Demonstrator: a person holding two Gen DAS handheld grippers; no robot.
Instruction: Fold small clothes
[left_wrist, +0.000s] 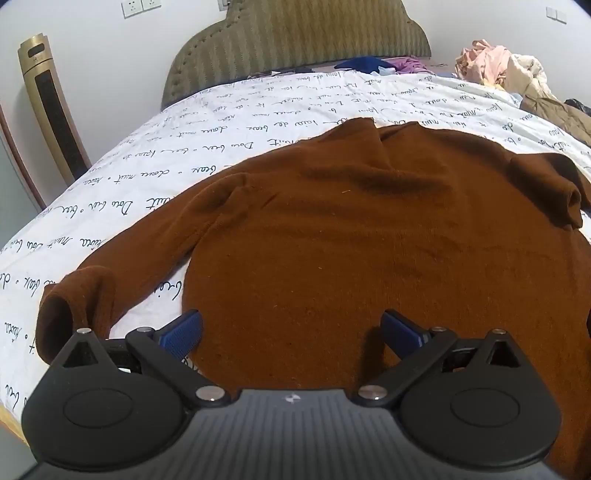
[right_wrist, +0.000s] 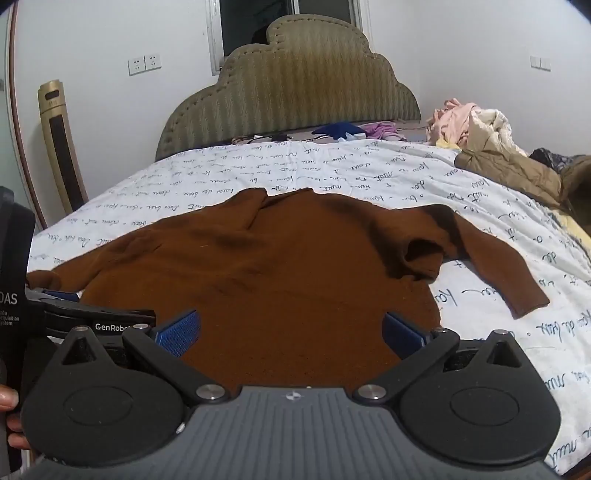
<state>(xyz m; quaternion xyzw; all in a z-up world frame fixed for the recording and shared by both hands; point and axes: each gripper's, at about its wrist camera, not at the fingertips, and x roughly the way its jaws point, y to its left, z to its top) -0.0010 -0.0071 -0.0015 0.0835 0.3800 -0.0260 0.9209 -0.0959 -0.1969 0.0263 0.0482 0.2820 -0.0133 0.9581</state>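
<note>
A brown knit sweater (left_wrist: 351, 236) lies spread flat on the bed, collar toward the headboard, hem toward me. It also shows in the right wrist view (right_wrist: 280, 273). Its left sleeve (left_wrist: 77, 295) runs out to the near left; its right sleeve (right_wrist: 495, 266) runs out to the right, bunched near the shoulder. My left gripper (left_wrist: 291, 332) is open over the hem's left part, blue pads apart. My right gripper (right_wrist: 291, 332) is open over the hem's right part. The left gripper's body (right_wrist: 92, 321) shows at the right view's left edge.
The bed has a white sheet with black script (left_wrist: 184, 147) and a padded green headboard (right_wrist: 295, 92). A pile of clothes (right_wrist: 480, 136) and a tan jacket (right_wrist: 517, 173) lie at the far right. A gold tower fan (left_wrist: 51, 107) stands at the left wall.
</note>
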